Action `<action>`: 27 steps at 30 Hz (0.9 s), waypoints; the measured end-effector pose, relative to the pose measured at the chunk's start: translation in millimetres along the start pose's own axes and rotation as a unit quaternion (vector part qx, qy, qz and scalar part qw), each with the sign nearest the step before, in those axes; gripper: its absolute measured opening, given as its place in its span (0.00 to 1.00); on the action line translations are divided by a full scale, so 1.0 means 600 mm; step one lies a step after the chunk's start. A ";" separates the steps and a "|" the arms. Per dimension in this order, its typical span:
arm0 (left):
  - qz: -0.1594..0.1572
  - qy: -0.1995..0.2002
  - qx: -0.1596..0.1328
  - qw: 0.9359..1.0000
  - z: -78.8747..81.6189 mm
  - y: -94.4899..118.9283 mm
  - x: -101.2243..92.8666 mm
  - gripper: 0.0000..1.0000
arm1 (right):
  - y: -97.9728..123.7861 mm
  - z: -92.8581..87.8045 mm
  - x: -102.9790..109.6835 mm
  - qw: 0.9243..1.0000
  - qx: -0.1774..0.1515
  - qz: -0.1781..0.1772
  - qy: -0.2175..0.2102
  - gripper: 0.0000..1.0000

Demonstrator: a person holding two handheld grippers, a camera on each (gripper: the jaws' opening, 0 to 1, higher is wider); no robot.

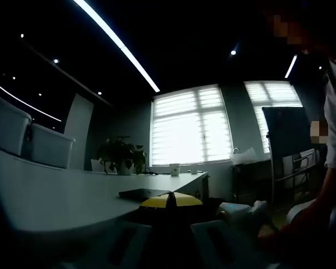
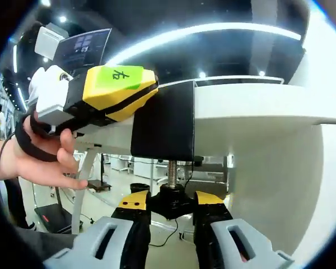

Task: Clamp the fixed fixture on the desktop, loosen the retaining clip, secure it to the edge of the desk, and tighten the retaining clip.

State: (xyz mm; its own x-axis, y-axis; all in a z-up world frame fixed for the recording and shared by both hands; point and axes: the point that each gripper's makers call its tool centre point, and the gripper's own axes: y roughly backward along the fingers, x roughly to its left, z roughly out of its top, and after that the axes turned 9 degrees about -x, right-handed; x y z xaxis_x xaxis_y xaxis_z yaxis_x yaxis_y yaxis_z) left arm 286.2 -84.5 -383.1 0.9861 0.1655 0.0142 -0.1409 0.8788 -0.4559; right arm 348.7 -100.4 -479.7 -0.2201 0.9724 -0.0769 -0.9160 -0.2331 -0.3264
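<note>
The black clamp fixture (image 2: 162, 123) sits over the edge of the white desk (image 2: 257, 101). Its threaded screw (image 2: 172, 171) hangs down to a black knob (image 2: 173, 203). My right gripper (image 2: 173, 206) is shut on that knob from below, a yellow-tipped jaw on each side. The left gripper (image 2: 135, 96), yellow with a green sticker, comes in from the left in a person's hand (image 2: 45, 154) and meets the fixture's top. In the left gripper view the left gripper's (image 1: 171, 200) yellow tips close together on the fixture's flat black plate (image 1: 143, 193) lying on the desk top (image 1: 56, 190).
White chairs (image 1: 22, 137) stand along the desk's far left. A potted plant (image 1: 122, 157) and a mug (image 1: 174, 169) are at its far end near bright windows. A person (image 1: 333, 168) and a dark board (image 1: 288, 131) are to the right. The desk's white side panel (image 2: 280, 185) is right of the screw.
</note>
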 end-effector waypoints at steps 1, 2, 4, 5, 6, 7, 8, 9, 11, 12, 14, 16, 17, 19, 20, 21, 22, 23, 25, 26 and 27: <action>0.000 0.000 0.000 1.000 0.000 0.000 0.000 0.01 | 0.000 0.000 0.002 1.000 0.000 0.001 -0.001 0.28; -0.001 -0.001 0.001 1.000 0.000 0.000 0.000 0.01 | -0.001 0.000 0.004 1.000 0.000 -0.001 0.001 0.28; 0.000 0.000 0.001 1.000 0.000 -0.001 0.000 0.01 | 0.000 0.000 0.004 1.000 -0.001 -0.008 0.006 0.28; 0.000 -0.001 0.000 1.000 0.000 -0.001 -0.001 0.01 | 0.001 0.001 0.004 1.000 -0.001 -0.016 0.012 0.28; 0.000 0.000 -0.001 1.000 0.000 0.000 -0.001 0.01 | 0.004 0.002 0.000 0.999 -0.002 -0.028 0.022 0.28; 0.001 0.001 -0.003 1.000 0.000 0.000 -0.001 0.01 | 0.009 0.006 -0.003 0.998 -0.007 -0.043 0.035 0.28; 0.001 0.002 -0.003 1.000 0.000 0.000 -0.001 0.01 | 0.013 0.008 -0.004 0.998 -0.010 -0.055 0.033 0.30; 0.001 0.002 -0.004 1.000 0.000 0.000 -0.001 0.01 | 0.021 0.013 -0.004 0.997 -0.013 -0.072 0.026 0.34; 0.001 0.001 -0.003 1.000 0.000 0.000 -0.001 0.01 | 0.032 0.010 -0.006 0.995 -0.006 -0.098 0.004 0.41; 0.001 0.001 -0.002 1.000 0.000 0.000 -0.001 0.01 | 0.035 0.007 -0.012 0.994 -0.005 -0.112 0.004 0.44; 0.001 0.000 -0.002 1.000 0.000 0.000 -0.001 0.01 | 0.047 0.014 -0.002 0.993 -0.007 -0.119 0.014 0.46; 0.001 0.001 -0.002 1.000 0.000 -0.001 -0.001 0.01 | 0.044 0.014 -0.003 0.991 -0.003 -0.127 0.034 0.46; 0.001 0.000 -0.002 1.000 0.000 -0.001 -0.001 0.01 | 0.042 0.017 0.002 0.991 -0.003 -0.128 0.038 0.47; 0.002 -0.001 -0.001 1.000 0.000 -0.001 -0.001 0.01 | 0.036 0.011 -0.001 0.989 0.009 -0.136 0.058 0.49; 0.002 -0.001 -0.001 1.000 0.000 -0.001 -0.001 0.01 | 0.034 0.007 -0.003 0.988 0.015 -0.140 0.062 0.50; 0.002 -0.002 0.000 1.000 0.000 -0.001 -0.001 0.01 | 0.033 0.005 -0.005 0.987 0.016 -0.149 0.061 0.50; 0.002 -0.002 0.000 1.000 0.000 -0.001 -0.001 0.01 | 0.040 0.001 -0.013 0.983 0.029 -0.168 0.070 0.50; 0.003 -0.003 0.001 1.000 -0.001 -0.001 0.000 0.01 | 0.038 -0.002 -0.015 0.982 0.032 -0.170 0.068 0.50; 0.002 -0.003 0.001 1.000 -0.001 0.000 0.000 0.01 | 0.033 -0.003 -0.019 0.983 0.028 -0.172 0.056 0.50; 0.002 -0.002 0.001 1.000 -0.001 0.000 0.000 0.01 | 0.033 -0.005 -0.022 0.982 0.030 -0.175 0.057 0.49; 0.002 -0.001 0.000 1.000 -0.001 0.000 0.000 0.01 | 0.032 -0.006 -0.024 0.982 0.030 -0.177 0.058 0.49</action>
State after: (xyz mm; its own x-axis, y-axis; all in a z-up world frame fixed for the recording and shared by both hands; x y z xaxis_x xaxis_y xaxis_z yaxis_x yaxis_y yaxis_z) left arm 286.5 -84.4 -383.5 0.9854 0.1694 0.0142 -0.1444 0.8784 -0.4555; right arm 335.4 -119.0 -488.2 0.1521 0.9854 -0.0765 -0.9472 0.1232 -0.2959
